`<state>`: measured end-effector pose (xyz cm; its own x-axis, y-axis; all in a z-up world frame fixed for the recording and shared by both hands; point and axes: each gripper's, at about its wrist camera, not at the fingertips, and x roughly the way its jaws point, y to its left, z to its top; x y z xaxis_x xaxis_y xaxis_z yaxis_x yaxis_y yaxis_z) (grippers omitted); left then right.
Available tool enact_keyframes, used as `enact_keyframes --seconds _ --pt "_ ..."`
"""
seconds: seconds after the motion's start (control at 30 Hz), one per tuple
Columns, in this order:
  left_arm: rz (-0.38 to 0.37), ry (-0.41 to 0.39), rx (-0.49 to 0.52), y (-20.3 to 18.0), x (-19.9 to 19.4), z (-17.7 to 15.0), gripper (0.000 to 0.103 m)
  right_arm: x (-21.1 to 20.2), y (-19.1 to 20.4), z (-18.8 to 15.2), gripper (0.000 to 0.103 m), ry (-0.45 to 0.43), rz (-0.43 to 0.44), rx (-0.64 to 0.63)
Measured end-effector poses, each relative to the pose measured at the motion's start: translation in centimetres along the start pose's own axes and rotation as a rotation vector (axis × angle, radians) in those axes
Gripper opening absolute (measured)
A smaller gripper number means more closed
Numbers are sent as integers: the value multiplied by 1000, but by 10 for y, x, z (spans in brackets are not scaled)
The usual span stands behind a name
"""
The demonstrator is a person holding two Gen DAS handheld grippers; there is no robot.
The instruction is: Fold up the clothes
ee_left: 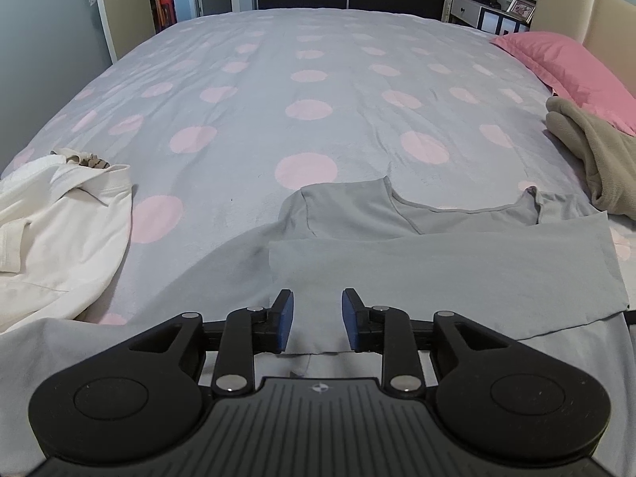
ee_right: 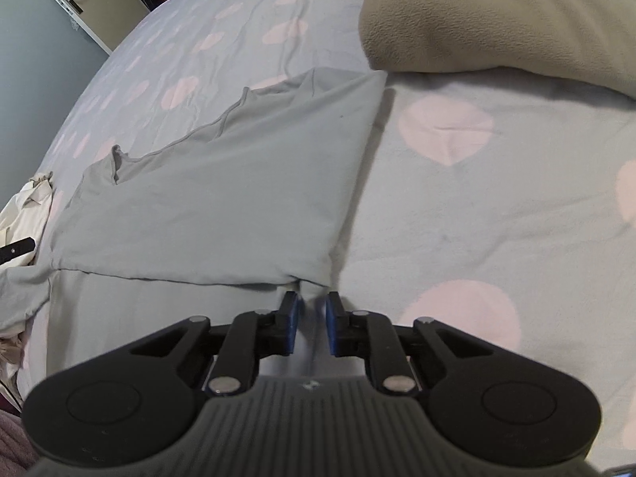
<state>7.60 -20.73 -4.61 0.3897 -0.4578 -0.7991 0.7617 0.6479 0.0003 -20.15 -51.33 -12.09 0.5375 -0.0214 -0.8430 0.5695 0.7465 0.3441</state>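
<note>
A bed under a grey duvet cover [ee_left: 318, 79] with pink dots fills both views. On it, toward six o'clock in the left wrist view, a grey long-sleeved top [ee_left: 437, 270] lies flat with its neckline at about one o'clock from the gripper and one sleeve folded straight across its body. In the right wrist view the same top [ee_right: 222, 206] spreads from nine o'clock to the centre, its folded edge running down to the fingertips.

A pink pillow [ee_left: 568, 67] lies at two o'clock in the left view, against a beige headboard [ee_left: 588, 12]. Just below it, at three o'clock, an olive fleece garment [ee_left: 596, 159] is heaped beside the top's shoulder; in the right view that fleece [ee_right: 497, 16] fills twelve to two o'clock. A white garment [ee_left: 59, 230] lies crumpled at nine o'clock, apart from the grey top.

The left gripper [ee_left: 318, 320] hangs over the folded sleeve with its blue pads parted and nothing between them: released. The right gripper [ee_right: 312, 320] has its jaws drawn close on a ridge of the top's fabric at the lower right corner of the fold, grasping it.
</note>
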Motion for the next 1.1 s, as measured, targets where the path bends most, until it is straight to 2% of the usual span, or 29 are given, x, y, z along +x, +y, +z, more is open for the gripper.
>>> enact_keyframes --seconds 0.1,0.33,0.4,0.53,0.57,0.6,0.67,0.83,0.93,1.1 --pt "-1 -10 1 2 -6 -1 25 -5 1 2 1 -14 -88 -5" --pt "36 -11 -26 22 -14 -5 25 -5 -2 3 1 4 -129 -18" --pt "44 -27 -40 31 -21 -6 25 -6 0 5 7 19 -148 -16" --pt "87 -51 -73 53 -36 -10 37 -15 9 8 13 -6 -183 -53" --pt "100 -54 -80 59 -39 -12 38 -18 13 8 17 -16 -184 -68" --pt "115 -55 -86 65 -42 -14 38 -20 17 8 26 -24 -180 -82" --pt "145 -53 -91 75 -47 -18 39 -24 30 8 33 -32 -151 -110" --pt "230 -73 -90 98 -69 -29 41 -28 68 5 35 -38 -88 -211" --pt "281 -108 -106 116 -88 -34 44 -29 88 4 40 -38 -57 -260" --pt "342 -152 -236 162 -119 -49 47 -25 111 1 44 -15 -20 -322"
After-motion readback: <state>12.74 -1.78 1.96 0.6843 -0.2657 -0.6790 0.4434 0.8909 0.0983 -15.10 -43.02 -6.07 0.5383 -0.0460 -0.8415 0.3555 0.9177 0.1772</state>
